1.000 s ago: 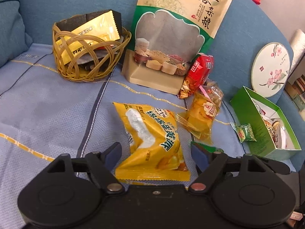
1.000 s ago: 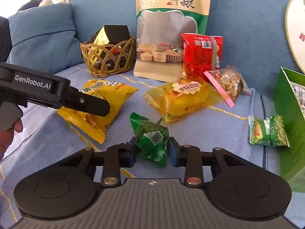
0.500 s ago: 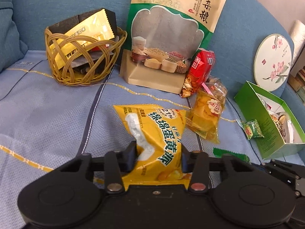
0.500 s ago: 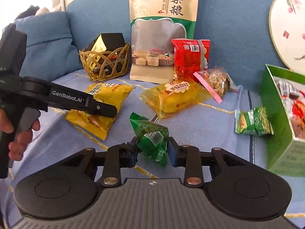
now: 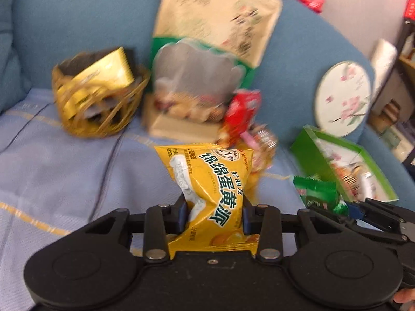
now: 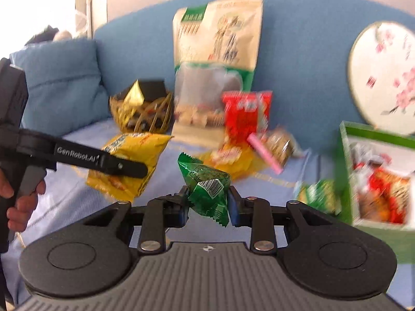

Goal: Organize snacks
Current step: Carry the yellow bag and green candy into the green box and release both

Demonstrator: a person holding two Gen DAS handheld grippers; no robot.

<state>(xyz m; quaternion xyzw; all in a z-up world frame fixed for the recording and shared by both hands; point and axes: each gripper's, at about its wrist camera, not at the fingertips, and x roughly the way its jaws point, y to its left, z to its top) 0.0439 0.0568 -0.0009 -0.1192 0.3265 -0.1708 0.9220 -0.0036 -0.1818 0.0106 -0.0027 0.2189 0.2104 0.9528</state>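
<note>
Packets in both tongs at once, and that is where the risk lies. My left gripper (image 5: pixel 214 216) is clenched on the yellow custard-pie packet (image 5: pixel 212 194), its jaws closing on the lower half so the wrapper crumples at the waist; most of the packet sticks up clear of the blue sofa cover (image 5: pixel 64 181). My right gripper (image 6: pixel 207 203) is grasping the small green packet (image 6: pixel 207 185), its jaws closing on it too, and it hangs between the pads above the seat.

Both wrappers are slick, air-filled film. If I squeeze the yellow one harder the pillow may pop or squirt out sideways; if I ease off, it could slide down through the pads. The green one is pinched near its middle, so a quick swing could twist it loose.

The green box (image 6: pixel 373 181), already holding snacks, stands to the right, with a second green packet (image 6: pixel 317 197) lying just beside its wall. My two tools are close together, and going for the box with both at once could knock them. The wicker basket (image 5: pixel 98 103) sits further back on the left; the background is smeared, so I think its rim is free, but I cannot be sure.
</note>
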